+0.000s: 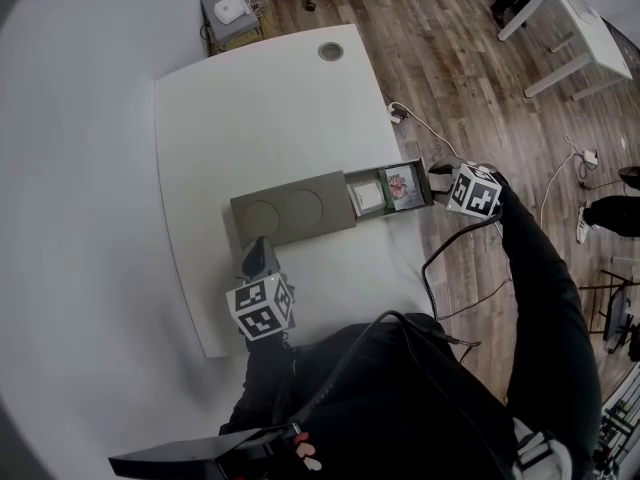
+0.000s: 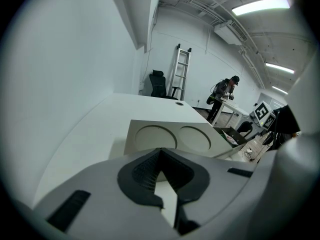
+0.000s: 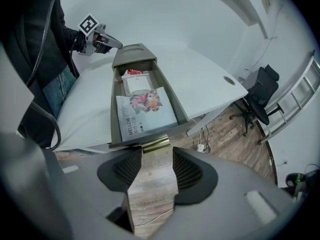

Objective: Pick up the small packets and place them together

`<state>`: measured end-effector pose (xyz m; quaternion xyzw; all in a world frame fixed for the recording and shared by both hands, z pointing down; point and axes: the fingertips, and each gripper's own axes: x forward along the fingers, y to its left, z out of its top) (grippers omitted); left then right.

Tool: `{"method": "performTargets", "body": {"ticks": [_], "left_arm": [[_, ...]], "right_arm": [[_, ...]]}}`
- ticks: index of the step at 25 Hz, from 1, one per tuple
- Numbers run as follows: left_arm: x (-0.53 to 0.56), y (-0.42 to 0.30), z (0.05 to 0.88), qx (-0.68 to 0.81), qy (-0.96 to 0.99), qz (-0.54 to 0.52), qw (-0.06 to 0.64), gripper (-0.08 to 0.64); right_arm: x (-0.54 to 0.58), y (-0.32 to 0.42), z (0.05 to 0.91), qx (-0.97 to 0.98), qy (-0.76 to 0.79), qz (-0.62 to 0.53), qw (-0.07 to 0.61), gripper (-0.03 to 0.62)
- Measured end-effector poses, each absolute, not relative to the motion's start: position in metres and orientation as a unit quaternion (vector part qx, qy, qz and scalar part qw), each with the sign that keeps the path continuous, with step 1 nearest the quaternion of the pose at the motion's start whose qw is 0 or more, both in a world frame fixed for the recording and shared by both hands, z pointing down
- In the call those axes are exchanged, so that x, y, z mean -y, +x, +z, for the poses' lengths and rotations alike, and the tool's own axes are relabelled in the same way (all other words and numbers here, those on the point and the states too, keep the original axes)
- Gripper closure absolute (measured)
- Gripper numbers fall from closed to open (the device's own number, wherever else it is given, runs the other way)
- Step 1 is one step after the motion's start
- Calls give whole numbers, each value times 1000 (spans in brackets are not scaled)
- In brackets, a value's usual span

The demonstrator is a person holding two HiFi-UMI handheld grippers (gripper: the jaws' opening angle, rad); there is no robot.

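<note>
Packets lie in the open end of a long grey tray [image 3: 114, 115] on the white desk [image 1: 258, 103]: a printed packet [image 3: 145, 112] w/ a flower picture nearest the right claw [image 3: 157, 153], a plain white packet [image 3: 136, 84] just behind it, and a bit of a red packet [image 3: 133, 72] at the far end of the open section. Rest of the tray is covered by a grey lid [image 1: 293, 209] w/ two round recesses. Right claw sits at the tray's end off the desk edge, over the wood floor [image 1: 470, 78]. Its jaws stand apart, and a small gold tab [image 3: 156, 144] on the tray's end wall lies between their tips; can't tell if they touch it. The printed packet is just beyond that tab, in line w/ the gap. Left claw [image 2: 159, 152] is at the opposite, lidded end, near the lid's corner, well apart from the packets. Its tips meet in a V w/ nothing between them. In the left gripper view the lid's recesses show just ahead of the tips, and the right claw's marker cube [image 2: 263, 113] is visible far right.
</note>
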<state>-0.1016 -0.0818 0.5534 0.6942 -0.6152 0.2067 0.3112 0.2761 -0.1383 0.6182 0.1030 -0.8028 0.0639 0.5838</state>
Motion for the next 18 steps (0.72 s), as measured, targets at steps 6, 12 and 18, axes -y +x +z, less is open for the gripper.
{"method": "performTargets", "body": {"ticks": [6,12,18], "left_arm": [[82,-100,555,616,694,205,313,561],[83,-103,552,620,692,198,312,560],[81,-102,556,619,691,200,315,561]], "right_arm": [[134,288,600,808,115,79,573,399],[136,247,527,865,188,112,451,399],[117,192,550,846,165,172,477,406]]}}
